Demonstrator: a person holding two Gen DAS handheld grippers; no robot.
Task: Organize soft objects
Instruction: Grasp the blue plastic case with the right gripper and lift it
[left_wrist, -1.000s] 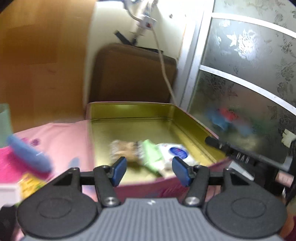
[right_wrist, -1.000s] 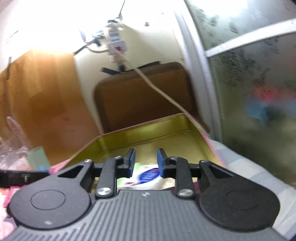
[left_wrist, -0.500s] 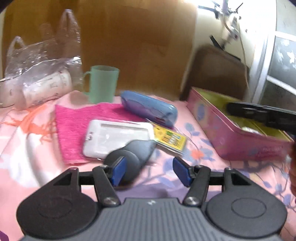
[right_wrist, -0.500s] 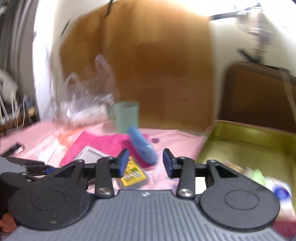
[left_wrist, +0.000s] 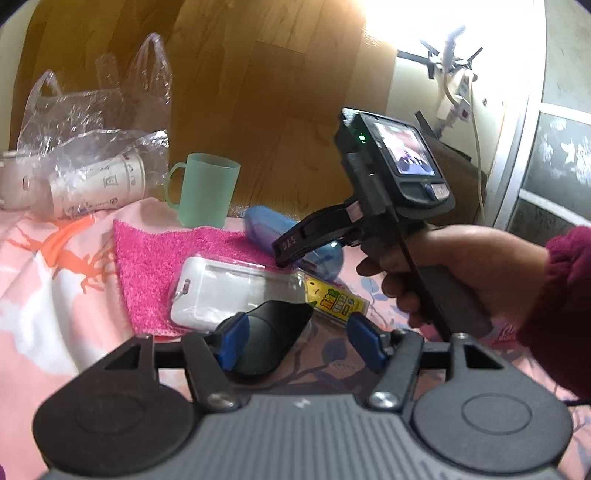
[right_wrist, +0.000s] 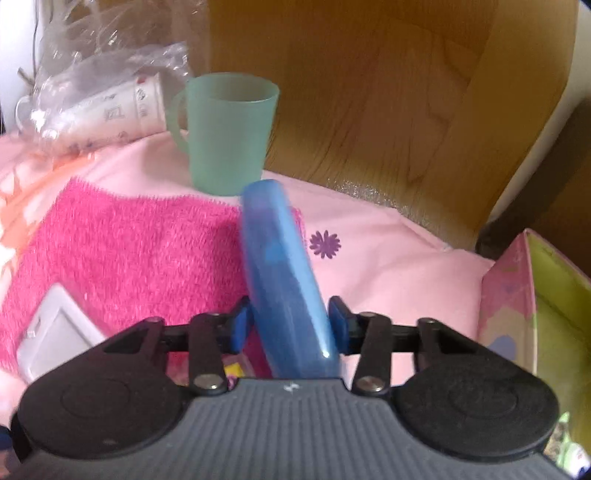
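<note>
My right gripper (right_wrist: 291, 326) is open, its blue pads on either side of a long blue case (right_wrist: 282, 273) lying on the pink bedsheet; I cannot tell whether the pads touch it. The case also shows in the left wrist view (left_wrist: 273, 227), partly hidden by the right gripper body (left_wrist: 388, 192). My left gripper (left_wrist: 295, 341) is open and empty, low over a black pouch (left_wrist: 275, 334). A pink towel (left_wrist: 166, 258) carries a white card holder (left_wrist: 229, 291) and a yellow packet (left_wrist: 334, 301).
A green cup (right_wrist: 225, 134) stands behind the towel. A clear plastic bag with a paper cup (left_wrist: 99, 184) lies at the far left. The pink tin box (right_wrist: 517, 291) with a gold inside stands at the right. A wooden board rises behind.
Both grippers swung left, away from the tin box. My right gripper dropped down around the blue case. My left gripper stays open over the black pouch.
</note>
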